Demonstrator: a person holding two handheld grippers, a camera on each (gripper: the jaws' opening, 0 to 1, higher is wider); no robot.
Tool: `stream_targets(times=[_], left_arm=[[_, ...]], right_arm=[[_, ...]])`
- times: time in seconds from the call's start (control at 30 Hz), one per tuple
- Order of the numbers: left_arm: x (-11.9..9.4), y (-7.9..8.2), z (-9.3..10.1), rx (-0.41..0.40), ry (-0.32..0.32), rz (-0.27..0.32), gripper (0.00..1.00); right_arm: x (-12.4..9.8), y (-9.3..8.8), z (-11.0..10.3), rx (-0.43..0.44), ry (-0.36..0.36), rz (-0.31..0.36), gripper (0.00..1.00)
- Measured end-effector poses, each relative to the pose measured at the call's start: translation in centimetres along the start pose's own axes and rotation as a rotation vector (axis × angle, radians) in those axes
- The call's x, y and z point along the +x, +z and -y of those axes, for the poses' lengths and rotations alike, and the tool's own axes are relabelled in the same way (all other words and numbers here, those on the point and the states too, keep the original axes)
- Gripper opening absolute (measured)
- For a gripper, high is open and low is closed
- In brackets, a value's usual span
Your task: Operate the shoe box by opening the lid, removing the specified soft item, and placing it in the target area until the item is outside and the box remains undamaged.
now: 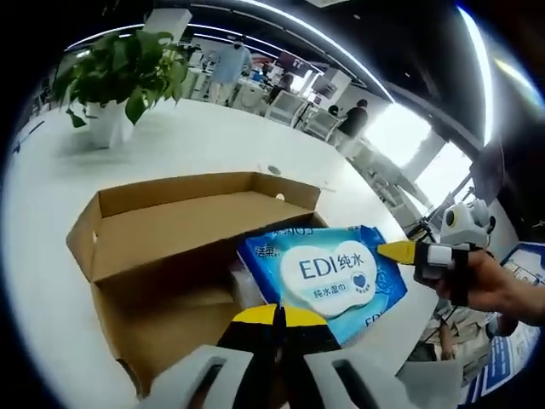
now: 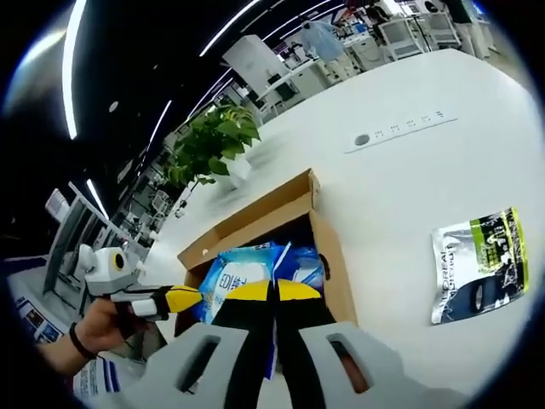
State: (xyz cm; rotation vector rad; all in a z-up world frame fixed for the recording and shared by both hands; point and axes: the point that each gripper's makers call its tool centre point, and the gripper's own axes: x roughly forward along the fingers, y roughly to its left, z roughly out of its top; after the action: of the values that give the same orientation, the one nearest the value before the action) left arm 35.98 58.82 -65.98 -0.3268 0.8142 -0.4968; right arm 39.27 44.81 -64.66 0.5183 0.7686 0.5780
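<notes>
We've got both grippers, left [image 1: 277, 315] and right [image 2: 272, 291], clamped on the blue soft wet-wipes pack [image 1: 328, 277] above the open brown cardboard shoe box [image 1: 170, 230], sharing its floppy weight.

A: We stood at a broad white tabletop [image 1: 213, 136]; what else did we see around it?

B: We saw a potted plant [image 1: 119, 72] in a white pot near its far edge, and a dark ceiling crossed by long light strips [image 1: 298, 30].

A: We also noticed bright windows [image 1: 400, 136] on one side.

B: Yes, and beyond them we made out white chairs [image 1: 289, 106], desks and a few people standing far off.
</notes>
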Motion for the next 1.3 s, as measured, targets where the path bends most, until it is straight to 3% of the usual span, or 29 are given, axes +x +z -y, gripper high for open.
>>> stream_targets(times=[0.4,0.93,1.3], left_arm=[[1.8,1.0,4.1,0.085,-0.054,-0.011,0.0],[5.6,0.9,11.2,0.191,-0.158,-0.069,0.0],[8.4,-0.4,15.5,0.251,-0.221,-0.123,0.0]], right_arm=[[-4.1,0.8,2.3,0.04,-0.032,0.073,0.0],[-10.9,0.8,7.0,0.129,-0.109,0.194,0.0],[-15.3,-0.6,10.7,0.205,-0.167,0.261,0.0]])
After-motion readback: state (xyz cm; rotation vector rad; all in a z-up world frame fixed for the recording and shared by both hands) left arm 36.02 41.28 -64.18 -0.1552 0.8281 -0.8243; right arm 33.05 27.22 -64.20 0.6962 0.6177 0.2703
